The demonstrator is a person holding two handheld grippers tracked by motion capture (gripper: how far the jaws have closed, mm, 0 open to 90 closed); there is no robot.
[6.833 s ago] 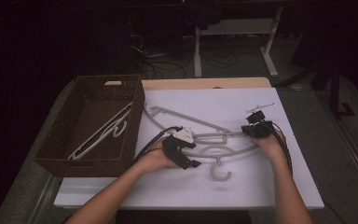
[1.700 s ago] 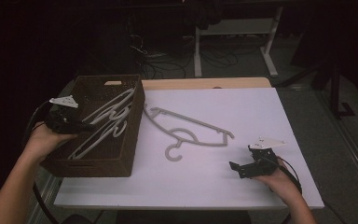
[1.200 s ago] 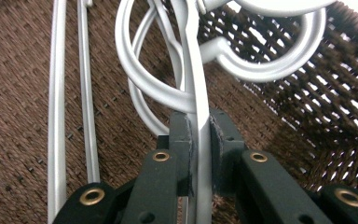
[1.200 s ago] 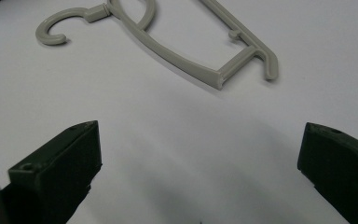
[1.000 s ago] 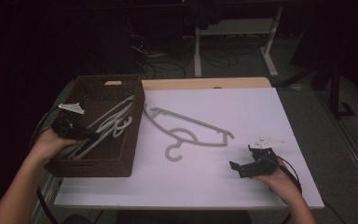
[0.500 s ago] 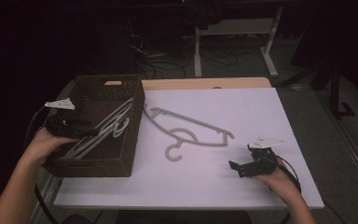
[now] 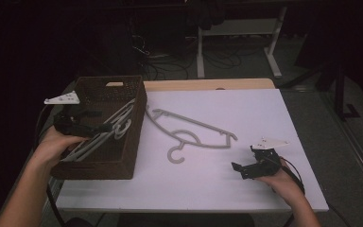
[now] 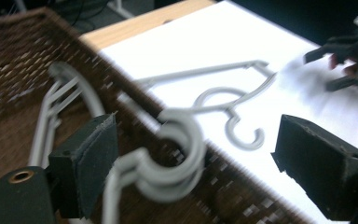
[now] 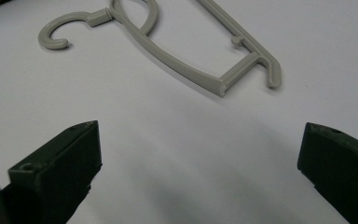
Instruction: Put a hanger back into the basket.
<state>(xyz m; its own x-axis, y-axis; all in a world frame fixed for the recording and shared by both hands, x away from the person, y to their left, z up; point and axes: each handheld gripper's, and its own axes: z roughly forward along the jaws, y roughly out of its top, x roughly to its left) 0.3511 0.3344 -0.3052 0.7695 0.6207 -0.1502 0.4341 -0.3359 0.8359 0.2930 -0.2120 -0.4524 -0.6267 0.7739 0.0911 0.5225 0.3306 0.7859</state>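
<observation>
High view: left gripper (image 7: 101, 120) over wicker basket (image 7: 137, 137), jaws just been opening, now wide apart. Hangers in basket (image 7: 105, 133) lie diagonally inside; their hooks sit between spread jaws, pads not pressing. Loose hanger (image 7: 191, 135) flat on white board (image 7: 264, 113), just right of basket. Right gripper (image 7: 238, 169) well right of basket, low over board, jaws wide, nothing between.

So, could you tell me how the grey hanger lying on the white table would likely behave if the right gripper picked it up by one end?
The grey hanger looks like thin moulded plastic, so probably light and fairly stiff. Held by one end, its long, open frame might swing or twist. Its smooth bars could slip between the pads of the right gripper, and its hook may snag.
</observation>
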